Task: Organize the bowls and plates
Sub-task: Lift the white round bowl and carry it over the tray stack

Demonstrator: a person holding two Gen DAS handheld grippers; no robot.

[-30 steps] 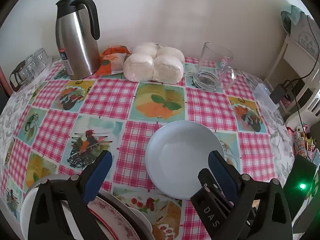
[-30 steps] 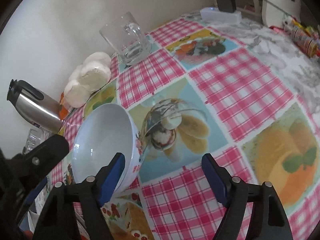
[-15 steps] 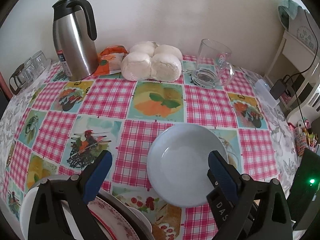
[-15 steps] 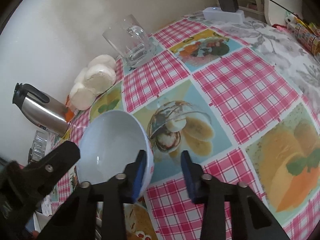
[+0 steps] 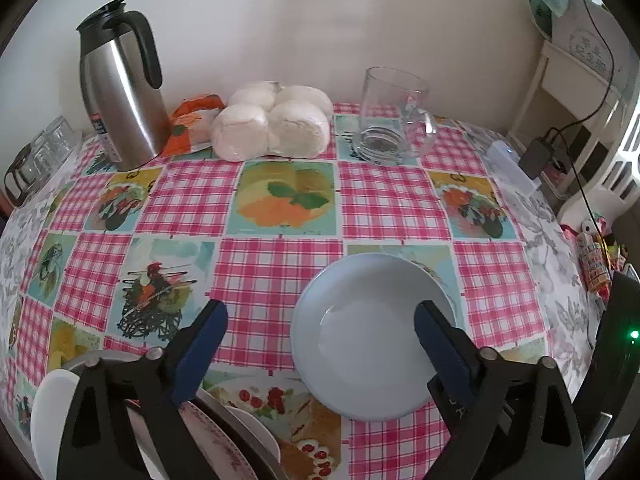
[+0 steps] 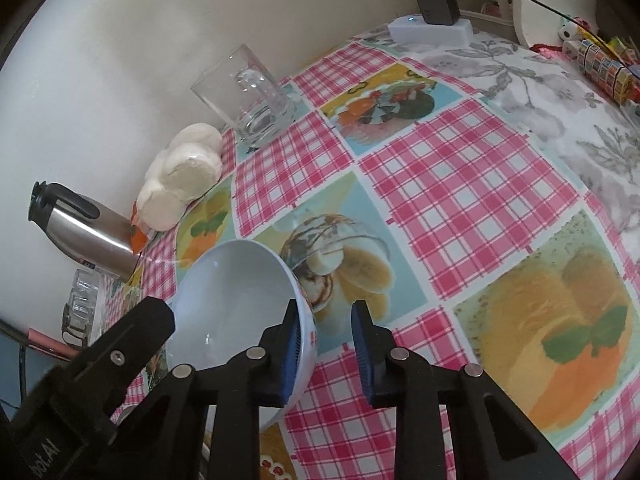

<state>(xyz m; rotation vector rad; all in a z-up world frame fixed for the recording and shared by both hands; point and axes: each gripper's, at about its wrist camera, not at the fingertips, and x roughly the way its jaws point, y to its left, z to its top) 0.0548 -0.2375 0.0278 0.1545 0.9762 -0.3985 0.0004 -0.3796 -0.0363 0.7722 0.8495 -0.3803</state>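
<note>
Since the right gripper has its jaws half-closed astride the rim of the pale blue bowl at lower left, not yet clamped, I should seat deeper before squeezing. Left gripper jaws spread wide, empty, above the tabletop.

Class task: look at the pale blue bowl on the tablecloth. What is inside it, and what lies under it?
The pale blue bowl looks empty: only its bare glazed inside shows. It rests on the checked tablecloth; the bowl itself hides the cloth beneath it.
</note>
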